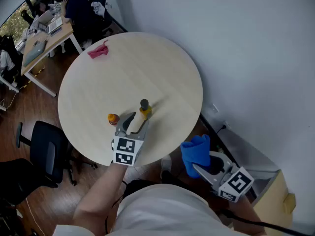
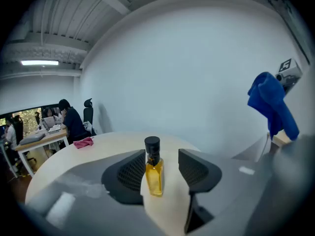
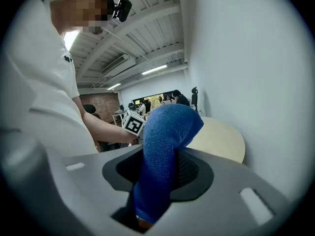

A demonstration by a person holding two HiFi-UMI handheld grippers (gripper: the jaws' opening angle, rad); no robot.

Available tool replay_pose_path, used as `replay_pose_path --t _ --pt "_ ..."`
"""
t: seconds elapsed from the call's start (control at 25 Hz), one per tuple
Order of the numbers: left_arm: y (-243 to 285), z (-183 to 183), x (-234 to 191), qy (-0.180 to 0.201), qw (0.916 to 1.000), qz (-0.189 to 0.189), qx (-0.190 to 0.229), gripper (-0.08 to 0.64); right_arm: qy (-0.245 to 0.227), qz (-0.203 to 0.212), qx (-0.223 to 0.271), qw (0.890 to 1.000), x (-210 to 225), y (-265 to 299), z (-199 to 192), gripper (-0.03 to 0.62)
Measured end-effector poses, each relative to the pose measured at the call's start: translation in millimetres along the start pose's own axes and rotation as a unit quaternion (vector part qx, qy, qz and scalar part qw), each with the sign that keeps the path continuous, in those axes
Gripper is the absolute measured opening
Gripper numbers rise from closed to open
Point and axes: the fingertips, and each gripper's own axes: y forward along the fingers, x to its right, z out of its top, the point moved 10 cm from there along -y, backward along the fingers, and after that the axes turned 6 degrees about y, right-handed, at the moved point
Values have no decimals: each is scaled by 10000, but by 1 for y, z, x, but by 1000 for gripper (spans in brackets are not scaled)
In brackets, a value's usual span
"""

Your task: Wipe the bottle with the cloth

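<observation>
A small bottle of yellow liquid with a black cap stands upright on the round table. My left gripper is open, its jaws reaching either side of the bottle with a gap showing on both sides. My right gripper hangs off the table's near right edge, shut on a blue cloth. In the right gripper view the blue cloth is clamped between the jaws and bulges above them. From the left gripper view the blue cloth hangs at the far right.
A little orange object lies just left of the bottle. A pink cloth sits at the table's far left edge. Office chairs stand left of the table, a white wall runs along its right, and a person sits at a far desk.
</observation>
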Motion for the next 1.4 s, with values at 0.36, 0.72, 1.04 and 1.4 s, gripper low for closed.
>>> replay_pose_path --t 0.36,0.72,1.04,1.4 --pt "93 -9 -13 -425 9981 359 -259 208 18 -26 -260 9997 70 -8 8 152" --pt "78 10 -12 -217 9997 51 -136 152 -248 65 -112 9996 91 26 46 150" --pt "18 60 -9 193 9977 -650 75 152 -1388 783 23 9872 43 113 143 150" --pt "-28 72 4 774 9918 -1015 -27 152 -2114 1151 -853 9668 -6 170 164 152"
